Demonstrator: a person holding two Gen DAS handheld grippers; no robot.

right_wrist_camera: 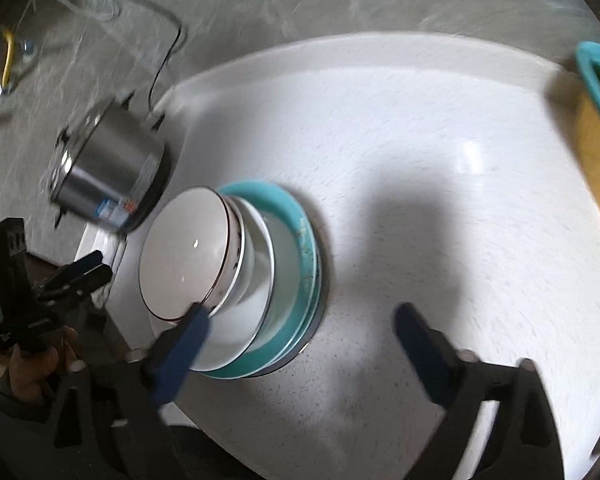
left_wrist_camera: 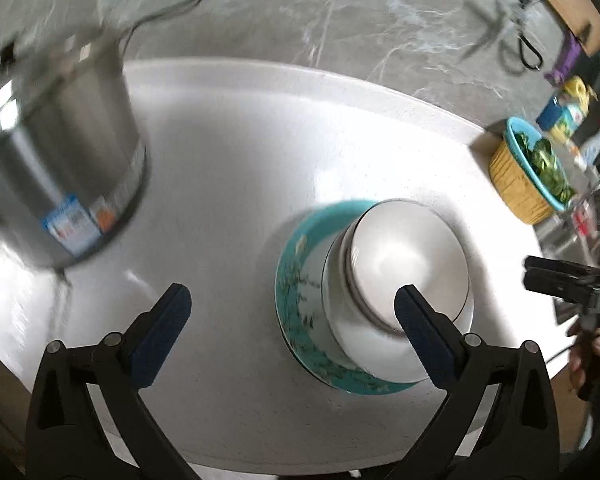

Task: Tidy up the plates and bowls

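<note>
A stack of dishes stands on the white round table [left_wrist_camera: 220,160]: white bowls [left_wrist_camera: 404,264] nested on a teal flowered plate [left_wrist_camera: 300,280]. In the right wrist view the same stack shows the top white bowl [right_wrist_camera: 180,256] over teal plates [right_wrist_camera: 300,264]. My left gripper [left_wrist_camera: 292,312] is open and empty, its right finger just in front of the bowls. My right gripper [right_wrist_camera: 300,332] is open and empty, its left finger near the stack's front edge. The right gripper also shows at the left wrist view's right edge [left_wrist_camera: 556,276], the left one in the right wrist view [right_wrist_camera: 76,272].
A steel pot [left_wrist_camera: 52,160] with a cord stands at the table's left, also seen in the right wrist view [right_wrist_camera: 108,176]. A yellow and teal basket of greens [left_wrist_camera: 528,172] sits at the right edge. Bottles and clutter lie beyond it on the marble floor.
</note>
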